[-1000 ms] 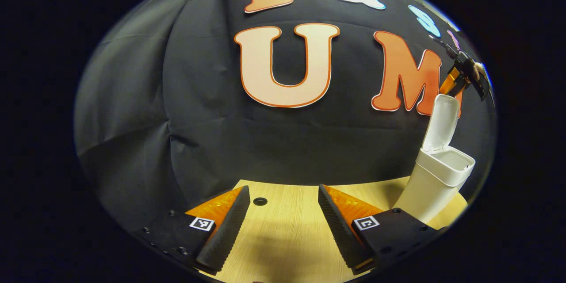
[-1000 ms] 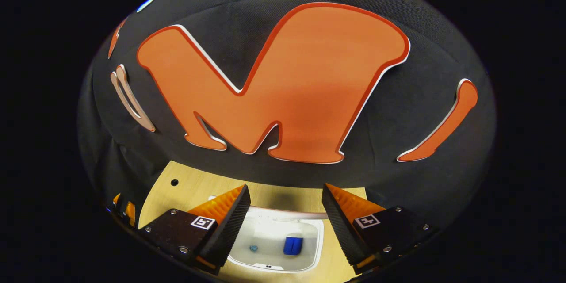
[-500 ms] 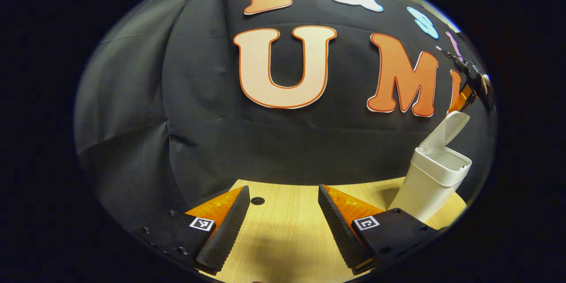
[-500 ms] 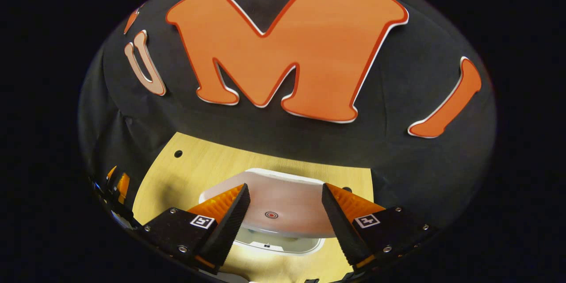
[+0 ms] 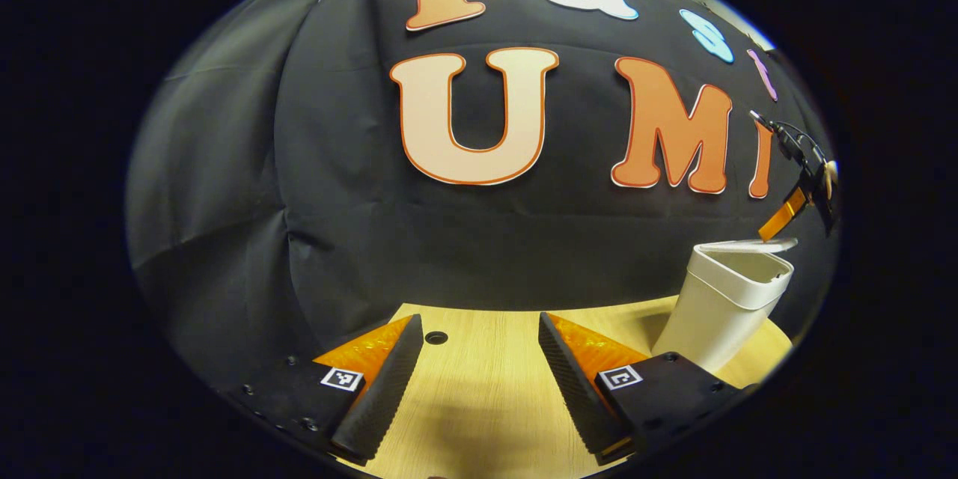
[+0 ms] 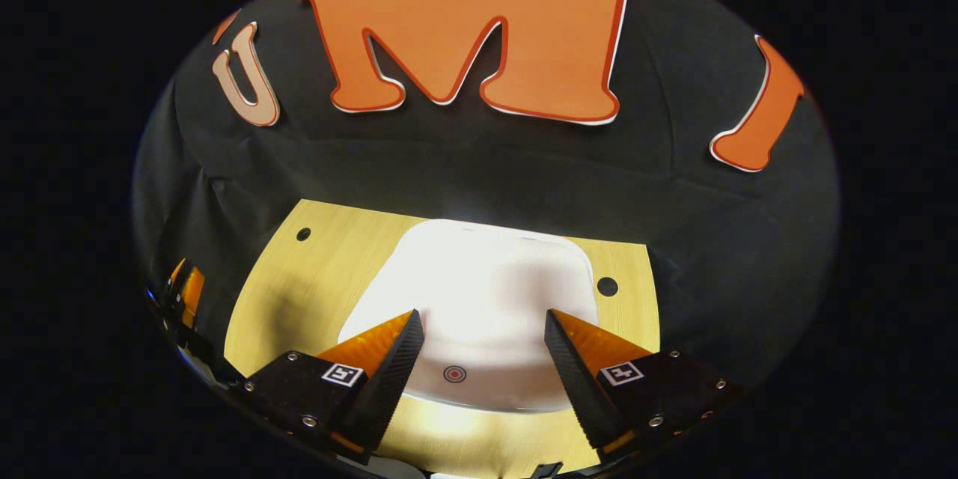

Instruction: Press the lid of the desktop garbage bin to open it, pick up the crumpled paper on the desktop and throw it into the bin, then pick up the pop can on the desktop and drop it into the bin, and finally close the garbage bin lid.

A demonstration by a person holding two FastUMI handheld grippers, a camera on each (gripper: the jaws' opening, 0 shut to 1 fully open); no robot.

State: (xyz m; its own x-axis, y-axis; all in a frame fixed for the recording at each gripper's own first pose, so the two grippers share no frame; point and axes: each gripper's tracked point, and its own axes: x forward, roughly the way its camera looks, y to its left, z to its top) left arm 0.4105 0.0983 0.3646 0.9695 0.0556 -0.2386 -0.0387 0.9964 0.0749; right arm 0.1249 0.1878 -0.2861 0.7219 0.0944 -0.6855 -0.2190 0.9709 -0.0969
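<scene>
Wooden desktop [image 5: 486,382] | white bin [image 5: 722,307] lid [image 6: 479,307] nearly down | black cloth wall [image 5: 224,202]

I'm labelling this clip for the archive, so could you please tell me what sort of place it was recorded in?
It looks like a small staged recording booth, not a real home: a black cloth wall hangs behind a light wooden desktop, and a white desktop garbage bin stands on it.

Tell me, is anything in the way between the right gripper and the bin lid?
Nothing visible is. The right gripper hangs open just above the white lid, with the lid's round mark showing between its fingers. From the left gripper view the lid lies nearly flat on the bin.
</scene>
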